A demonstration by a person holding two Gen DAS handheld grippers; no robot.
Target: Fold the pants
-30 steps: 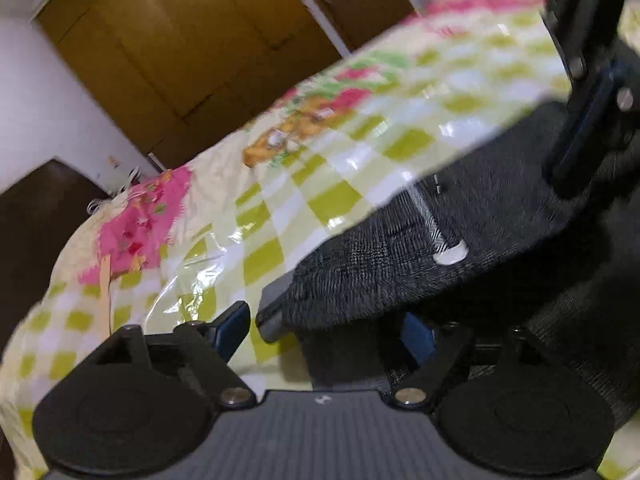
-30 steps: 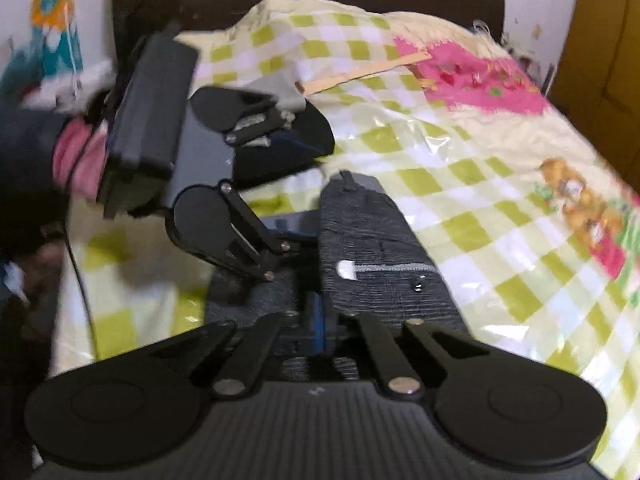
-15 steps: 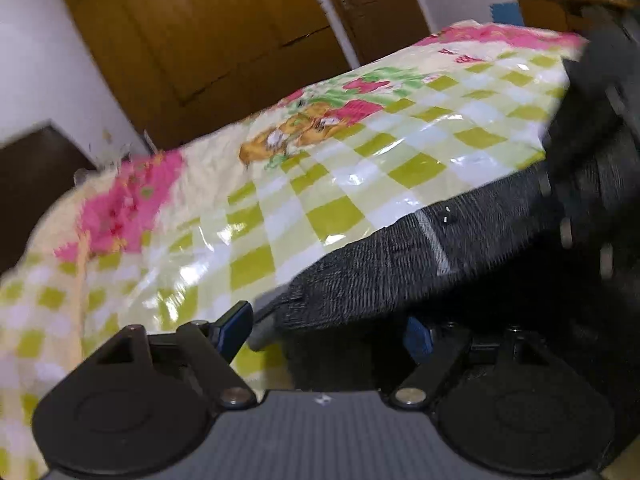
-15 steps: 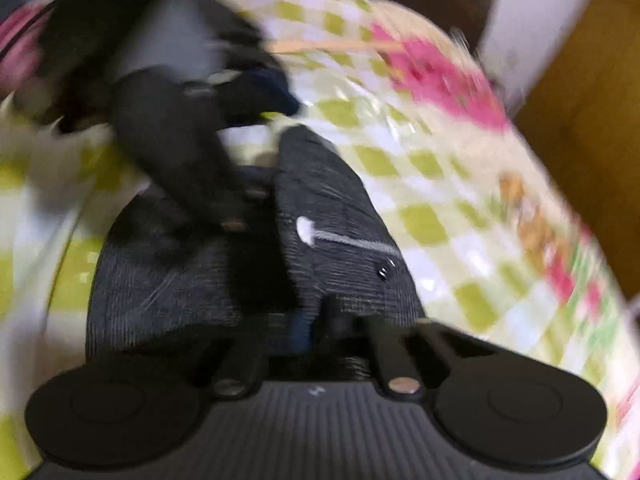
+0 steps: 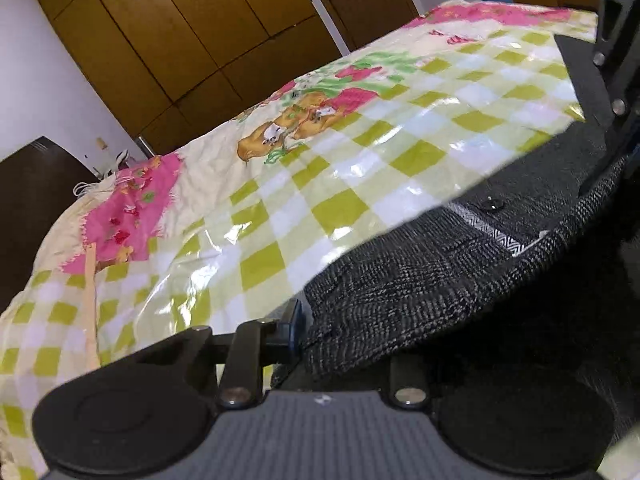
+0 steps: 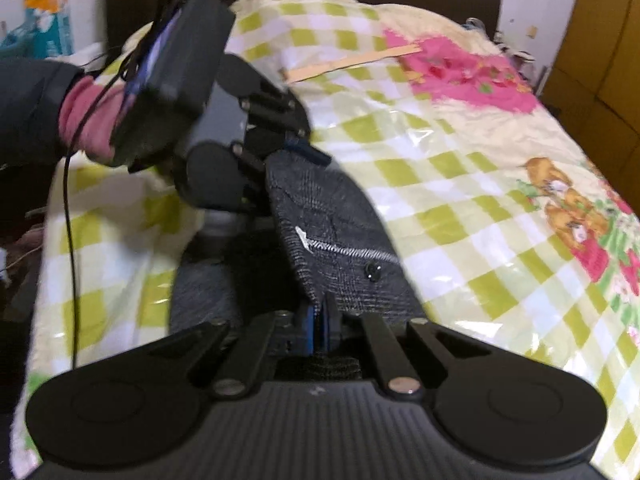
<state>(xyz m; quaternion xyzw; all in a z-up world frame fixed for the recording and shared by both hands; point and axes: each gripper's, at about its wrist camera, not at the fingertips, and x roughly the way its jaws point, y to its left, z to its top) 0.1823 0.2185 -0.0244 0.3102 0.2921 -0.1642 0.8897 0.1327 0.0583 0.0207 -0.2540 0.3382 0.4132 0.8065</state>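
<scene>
since the earlier frame both claws had lifted the dark pants (image 6: 340, 236) higher above the checked bed (image 6: 460, 184); left claw (image 5: 316, 328) and right claw (image 6: 322, 320) each pinched its waistband.

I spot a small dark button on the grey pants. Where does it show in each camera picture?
Left wrist view: the button sits right of centre, on the pants just beyond a pale zigzag strip.
Right wrist view: the button sits at centre, just below that strip.
Shared landmark: the bear print on the checked bedcover.
</scene>
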